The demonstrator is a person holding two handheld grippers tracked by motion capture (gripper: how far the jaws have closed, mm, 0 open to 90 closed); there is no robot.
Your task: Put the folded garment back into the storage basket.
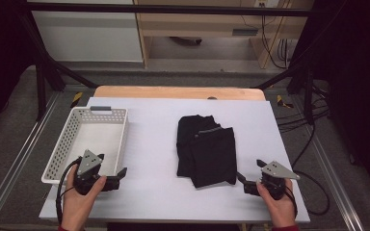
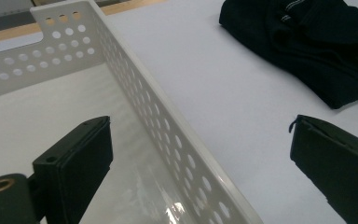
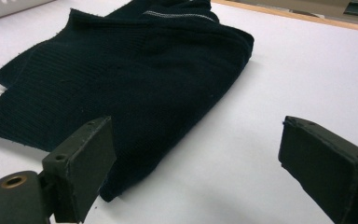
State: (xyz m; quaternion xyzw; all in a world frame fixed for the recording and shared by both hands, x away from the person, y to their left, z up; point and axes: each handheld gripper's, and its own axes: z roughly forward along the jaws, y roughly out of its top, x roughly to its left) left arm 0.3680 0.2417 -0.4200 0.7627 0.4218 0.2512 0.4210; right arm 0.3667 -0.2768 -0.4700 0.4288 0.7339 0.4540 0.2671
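Resting at the lower left of the high view, the left gripper [image 1: 110,173] sits in a person's hand [image 1: 79,199] at the near end of a white perforated basket [image 1: 58,154], and its jaws stand wide apart with nothing between the pads. In the left gripper view the two black jaws rise from the bottom corners, one over the basket's glossy floor and the other over the bare white table top [image 2: 223,107], so that the basket's long perforated wall [image 2: 168,140] runs up between them (neither pad touches it, as far as the picture lets one tell). At the lower right of the high view the right gripper [image 1: 250,177] is held in the other hand [image 1: 280,204], its jaws likewise spread wide and gripping nothing. The folded black garment [image 1: 206,150] lies in the middle of the table, right of the basket and well clear of it, with its near right corner just beside the right gripper's nearer jaw. In the right gripper view the dark ribbed knit [image 3: 130,88] fills the upper left and centre, a thin pale stripe [image 3: 179,15] showing near its top edge; the left jaw in that picture overlaps the cloth's near corner, though whether it touches the fabric cannot be told, and the right jaw stands over plain white surface [image 3: 284,79]. A strip of wooden edge [image 1: 178,92] shows along the far side of the table.
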